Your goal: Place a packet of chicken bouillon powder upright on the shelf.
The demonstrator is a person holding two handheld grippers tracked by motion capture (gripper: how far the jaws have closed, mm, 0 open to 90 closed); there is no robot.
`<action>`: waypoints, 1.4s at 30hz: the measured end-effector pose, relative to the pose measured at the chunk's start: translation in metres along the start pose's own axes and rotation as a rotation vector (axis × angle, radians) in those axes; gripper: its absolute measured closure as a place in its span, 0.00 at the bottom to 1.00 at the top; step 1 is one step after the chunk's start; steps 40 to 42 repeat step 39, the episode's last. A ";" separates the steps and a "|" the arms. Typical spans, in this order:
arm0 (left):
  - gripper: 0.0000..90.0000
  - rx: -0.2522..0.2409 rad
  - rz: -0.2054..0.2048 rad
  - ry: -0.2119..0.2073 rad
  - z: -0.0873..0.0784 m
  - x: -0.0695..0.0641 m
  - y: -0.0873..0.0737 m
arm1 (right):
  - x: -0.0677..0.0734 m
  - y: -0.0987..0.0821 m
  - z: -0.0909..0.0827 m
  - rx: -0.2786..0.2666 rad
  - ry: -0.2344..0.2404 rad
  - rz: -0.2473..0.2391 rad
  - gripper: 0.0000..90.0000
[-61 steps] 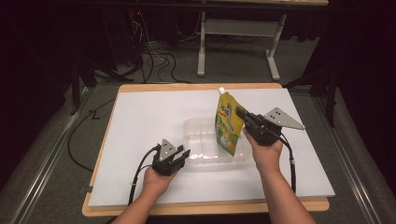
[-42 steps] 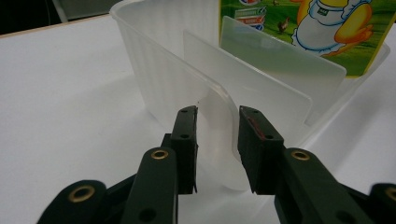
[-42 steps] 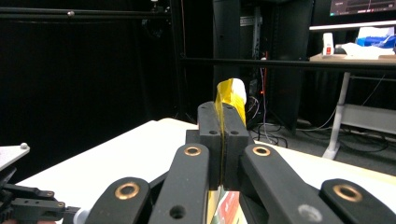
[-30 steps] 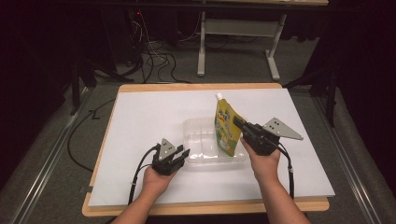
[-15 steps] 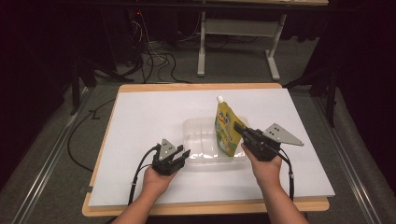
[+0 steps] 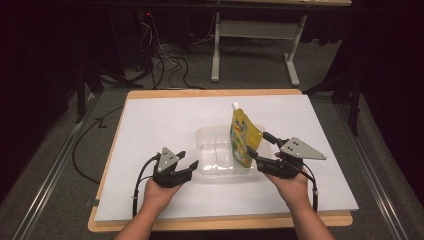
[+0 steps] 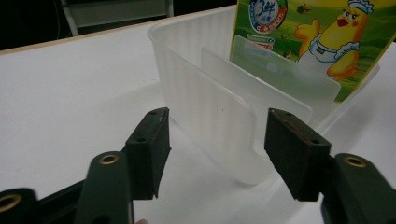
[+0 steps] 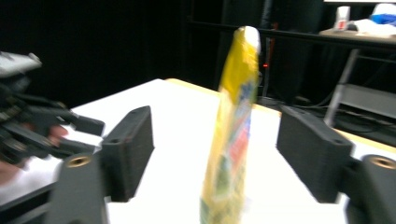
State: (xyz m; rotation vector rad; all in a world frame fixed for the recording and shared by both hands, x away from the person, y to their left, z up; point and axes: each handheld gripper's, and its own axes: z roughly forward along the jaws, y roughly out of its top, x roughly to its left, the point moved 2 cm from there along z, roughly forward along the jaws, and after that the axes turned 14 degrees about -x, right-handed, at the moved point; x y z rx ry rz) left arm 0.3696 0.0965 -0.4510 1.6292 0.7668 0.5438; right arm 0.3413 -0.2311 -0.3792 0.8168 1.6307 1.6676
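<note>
The yellow pouch (image 6: 243,136) stands upright in the right end of the clear container (image 6: 212,150) — placing looks done. The right gripper (image 6: 260,149), just right of the container, has just been opening; its jaws flank the pouch without pressing it. The left gripper (image 6: 189,166) (at the container's near-left corner) has also just released, the wall between its spread jaws — only withdrawal seems left.

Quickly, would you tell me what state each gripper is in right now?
Left gripper: open, jaws just opened, either side of the clear container wall, not pressing.
Right gripper: open, jaws just opened, the yellow pouch stands free between them.
</note>
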 end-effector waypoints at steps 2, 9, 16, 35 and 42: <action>0.38 0.017 0.004 0.003 -0.004 0.005 0.000 | -0.004 -0.001 -0.009 -0.005 -0.019 -0.006 0.21; 0.34 0.010 -0.014 0.063 -0.026 0.028 0.002 | -0.041 -0.013 -0.049 0.038 -0.132 0.003 0.17; 0.34 0.031 -0.006 0.122 -0.064 0.046 -0.011 | -0.093 -0.044 -0.100 0.054 -0.290 0.062 0.19; 0.28 0.043 -0.012 0.141 -0.051 0.053 -0.012 | -0.089 -0.069 -0.087 0.113 -0.297 0.072 0.19; 0.28 0.036 -0.033 0.150 -0.052 0.056 -0.011 | -0.091 -0.070 -0.089 0.114 -0.310 0.082 0.20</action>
